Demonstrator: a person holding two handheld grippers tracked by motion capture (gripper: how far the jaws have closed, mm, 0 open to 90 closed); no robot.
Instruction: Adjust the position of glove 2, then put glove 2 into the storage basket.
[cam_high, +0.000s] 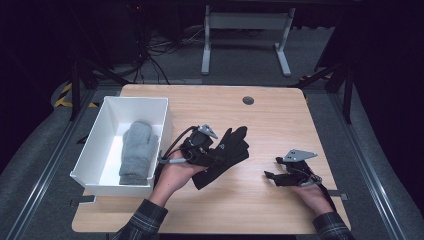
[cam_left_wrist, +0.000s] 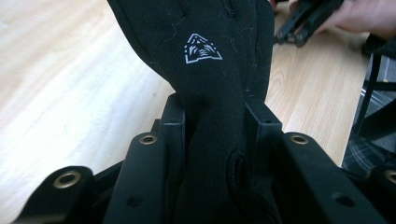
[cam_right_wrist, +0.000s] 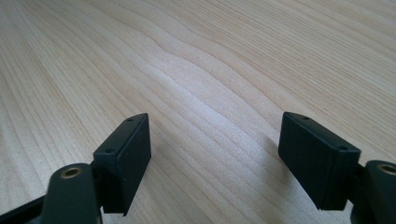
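no readable text, white triangular logo (cam_left_wrist: 202, 48) on black glove (cam_left_wrist: 219, 93)

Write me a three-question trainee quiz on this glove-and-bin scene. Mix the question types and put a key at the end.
1. True or false: the left gripper is shut on the black glove.
2. What lies in the white bin?
A. a grey mitten
B. a black glove
C. a red scarf
3. Fill in: the right gripper has its jaws ____ over the bare wooden table.

Key:
1. True; the left gripper view shows the glove pinched between both jaws.
2. A; the grey mitten lies flat in the bin.
3. open; they stand wide apart with nothing between them.
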